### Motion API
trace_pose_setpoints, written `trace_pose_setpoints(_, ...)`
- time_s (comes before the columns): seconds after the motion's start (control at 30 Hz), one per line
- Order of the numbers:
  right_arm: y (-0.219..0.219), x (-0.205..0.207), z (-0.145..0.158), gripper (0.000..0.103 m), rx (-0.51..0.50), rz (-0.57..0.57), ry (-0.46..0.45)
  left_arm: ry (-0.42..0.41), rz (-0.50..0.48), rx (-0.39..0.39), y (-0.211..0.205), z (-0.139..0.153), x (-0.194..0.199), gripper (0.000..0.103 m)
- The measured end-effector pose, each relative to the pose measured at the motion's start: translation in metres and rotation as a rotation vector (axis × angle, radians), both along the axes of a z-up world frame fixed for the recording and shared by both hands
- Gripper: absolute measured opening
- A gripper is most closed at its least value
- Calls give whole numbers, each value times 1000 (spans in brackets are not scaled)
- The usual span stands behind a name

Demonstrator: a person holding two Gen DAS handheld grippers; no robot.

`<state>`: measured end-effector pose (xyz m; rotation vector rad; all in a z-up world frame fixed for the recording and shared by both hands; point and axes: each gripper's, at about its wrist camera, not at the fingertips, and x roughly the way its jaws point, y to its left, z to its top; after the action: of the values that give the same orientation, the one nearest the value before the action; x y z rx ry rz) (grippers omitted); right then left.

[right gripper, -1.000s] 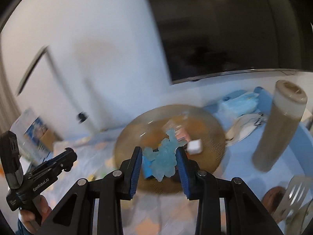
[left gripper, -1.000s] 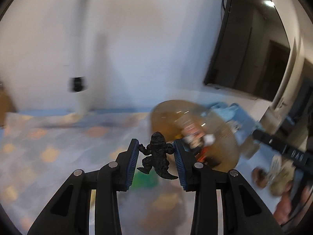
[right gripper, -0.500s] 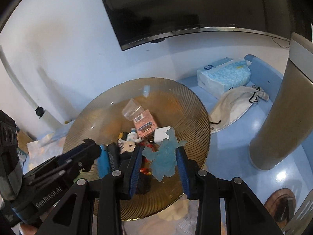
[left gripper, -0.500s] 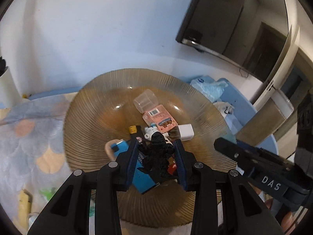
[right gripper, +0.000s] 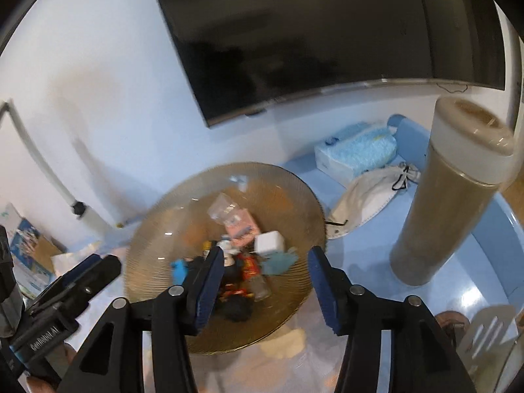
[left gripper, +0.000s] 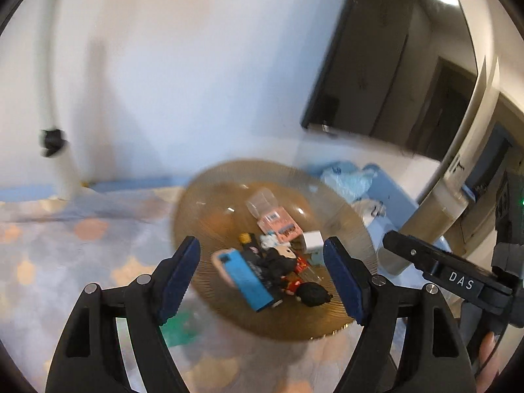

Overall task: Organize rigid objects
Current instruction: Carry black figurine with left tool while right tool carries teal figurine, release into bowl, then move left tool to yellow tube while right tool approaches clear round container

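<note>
The left gripper point(left gripper: 262, 281) hangs over the near edge of the amber ribbed glass plate point(left gripper: 203, 196), its jaws having just been opening, now spread wide with nothing pressed between the blue pads. The plate stands on the worktop point(right gripper: 458, 281), partly over a pastel patterned cloth point(left gripper: 65, 239) that covers the worktop's left side. On the plate, from its left edge inward, lie a blue oblong block point(left gripper: 249, 278), a black toy figure point(left gripper: 312, 293) at the near edge, a pink carton point(left gripper: 278, 227) toward the middle with a clear plastic cup point(left gripper: 262, 201) behind it, and a white cube point(left gripper: 312, 240) toward the right edge. The right gripper point(right gripper: 267, 281) hangs over the plate's near right part, its jaws also just having been opening, now partly apart and free of any object; the pale blue toy figure point(right gripper: 278, 262) lies on the plate beyond them, just in front of the white cube, and motion blur hides whether it touches the cube. Right of the plate, toward the worktop's far edge, sit a blue tissue pack point(right gripper: 357, 154) and a white face mask point(right gripper: 363, 203), and a tall brown cylinder with a white cap point(right gripper: 448, 203) stands near the right edge.
</note>
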<state>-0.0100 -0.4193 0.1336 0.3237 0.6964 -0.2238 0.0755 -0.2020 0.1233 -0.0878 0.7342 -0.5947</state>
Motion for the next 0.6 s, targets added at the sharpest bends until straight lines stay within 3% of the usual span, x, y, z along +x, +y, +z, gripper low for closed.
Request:
trace_pose_setpoints(0.13,34,-17,13,61,-6,58,-30,-60,80,-12,54,22,-25,82)
trace_pose_setpoints(0.27,82,-32,12,64,-32,159,-35,-63,209,1,111,18,-44,84)
trace_pose_setpoints(0.37,116,-42,-5,84,-33,222,-28,5,409,28,169,-15,-61,84)
trace_pose_setpoints(0.53,168,-50,-51,85,-81,330,8,73,546,127,221,-76,-75,84)
trace_pose_setpoints(0.6,188,-50,-72,85,-117,381,19,88,599,124,237,-94,-82,84)
